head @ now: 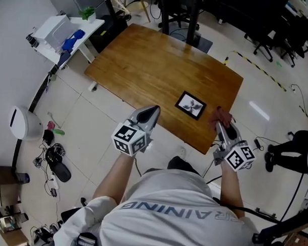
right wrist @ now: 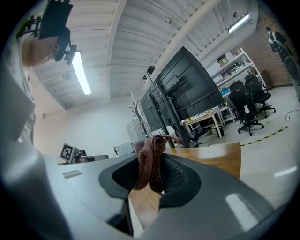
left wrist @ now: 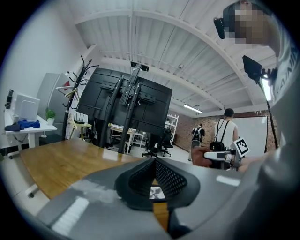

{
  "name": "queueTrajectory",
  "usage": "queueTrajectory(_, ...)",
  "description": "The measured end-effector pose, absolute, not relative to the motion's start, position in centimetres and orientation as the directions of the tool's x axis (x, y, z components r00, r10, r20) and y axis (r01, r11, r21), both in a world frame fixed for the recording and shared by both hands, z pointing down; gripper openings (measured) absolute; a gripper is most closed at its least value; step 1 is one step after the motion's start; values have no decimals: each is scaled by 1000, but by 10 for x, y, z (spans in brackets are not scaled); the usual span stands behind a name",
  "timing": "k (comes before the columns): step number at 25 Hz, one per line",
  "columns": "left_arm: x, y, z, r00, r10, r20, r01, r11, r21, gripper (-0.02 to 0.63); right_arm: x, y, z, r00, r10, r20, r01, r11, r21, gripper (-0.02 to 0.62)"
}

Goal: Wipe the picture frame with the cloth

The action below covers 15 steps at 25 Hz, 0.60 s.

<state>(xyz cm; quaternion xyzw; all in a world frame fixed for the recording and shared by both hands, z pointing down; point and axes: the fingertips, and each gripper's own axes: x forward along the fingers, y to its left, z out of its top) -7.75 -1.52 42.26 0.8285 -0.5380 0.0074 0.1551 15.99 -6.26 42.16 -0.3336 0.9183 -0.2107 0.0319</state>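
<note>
**Cloth gripped, picture frame lying untouched on the tabletop**

The picture frame (head: 190, 105) lies flat on the wooden tabletop (head: 156, 64), close to the near edge and toward its right corner. It has a dark border and a pale print with a dark flower-like shape inside. Nothing touches it.

The right gripper (head: 220, 122) hangs at the right-hand edge of the tabletop, near the frame but apart from it. Its jaws are clamped on the cloth (head: 223, 115) — a reddish-brown, knitted-looking piece. In the right gripper view the cloth (right wrist: 150, 161) stands bunched and folded between the two dark pads, its top end sticking up past the tips of the right gripper (right wrist: 152, 157). The wood surface runs on behind it.

The left gripper (head: 152, 113) is held at the near edge of the tabletop, to the left of the frame, its tips just over the wood. In the left gripper view the jaws of the left gripper (left wrist: 153, 161) meet at their tips and hold nothing. Through the small gap below the tips a part of the frame (left wrist: 157, 192) shows. Farther right in that view the right gripper (left wrist: 225, 154) appears with its marker cube.

A white side table (head: 56, 26) with a blue item on it stands beyond the far left corner — well away from the frame.
</note>
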Motion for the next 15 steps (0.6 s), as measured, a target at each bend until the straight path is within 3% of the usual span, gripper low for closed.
queueTrajectory(8, -71, -107, 452, 513, -809, 287, -855, -453, 252, 6, 159, -133, 438, -739, -666, 105, -625, 619, -476, 120)
queueTrajectory(15, -55, -156, 562, 577, -688, 440, -815, -524, 249, 6, 141, -154, 466, -640, -754, 150, -697, 488, -525, 118)
